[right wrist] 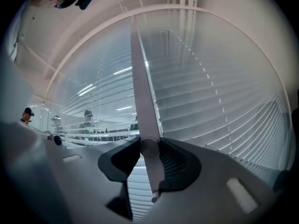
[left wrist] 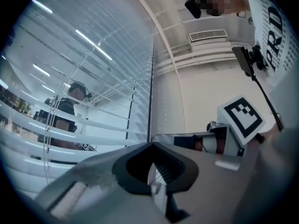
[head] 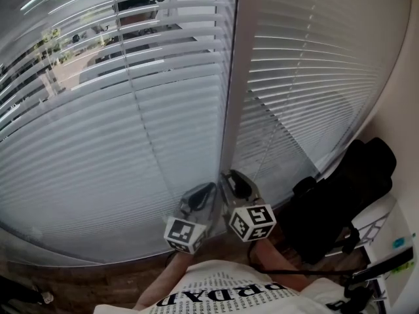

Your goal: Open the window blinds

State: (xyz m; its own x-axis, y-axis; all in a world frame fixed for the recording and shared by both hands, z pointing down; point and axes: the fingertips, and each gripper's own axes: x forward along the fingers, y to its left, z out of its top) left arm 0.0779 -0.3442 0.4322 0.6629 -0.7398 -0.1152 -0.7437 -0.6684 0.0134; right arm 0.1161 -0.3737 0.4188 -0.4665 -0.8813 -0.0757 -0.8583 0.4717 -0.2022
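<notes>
Two slatted blinds are pictured side by side. The left blind (head: 98, 142) is tilted partly open along its top, where a reflected figure (head: 137, 12) is glimpsed in the glass. The right blind (head: 308, 77) is shut, with a thin cord (head: 268, 146) hung across it. A pale tilt wand (right wrist: 140, 87) is hung at the seam between them, its tip near 6 o'clock in the head view.

The right gripper (right wrist: 148, 160) is shown with its fingers clamped on the wand just above the tip. The left gripper (left wrist: 153, 164), just beside it at 7 o'clock, is seen with its fingers closed on what appears to be the same wand's end.

A bulky black object (head: 340, 195), possibly a chair, is crowded against the wall at 4 o'clock, beside a white rack (head: 378, 224). A black cable (head: 308, 273) is strung across at 5 o'clock. Wood-toned floor (head: 98, 280) is visible at 7 o'clock, and a ceiling vent (left wrist: 208, 35) is caught in the left gripper view.
</notes>
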